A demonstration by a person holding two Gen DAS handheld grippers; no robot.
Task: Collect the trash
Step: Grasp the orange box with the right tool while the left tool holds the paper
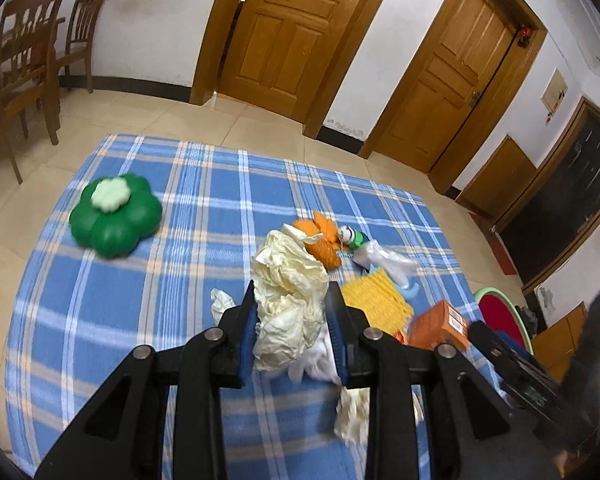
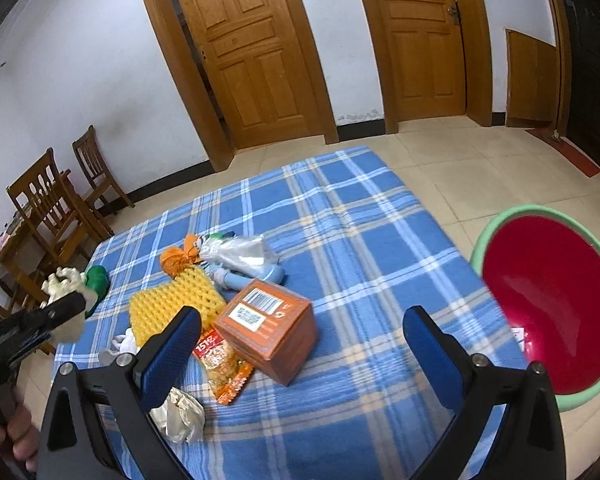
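I am pinching the crumpled paper wad (image 1: 290, 300) between the left gripper (image 1: 290, 312) jaws, lifted over the checked bench (image 1: 140, 280). Right gripper (image 2: 300, 344) jaws are gaping, empty. I am advising firm pressure while carrying toward the red basin (image 2: 556, 304).

My left gripper (image 1: 290, 304) had black angular arms, round silver screws and blue ribbed pads (image 1: 249, 332). My right gripper (image 2: 302, 350) looked the same, with blue pads (image 2: 172, 360) at nine and three o'clock.
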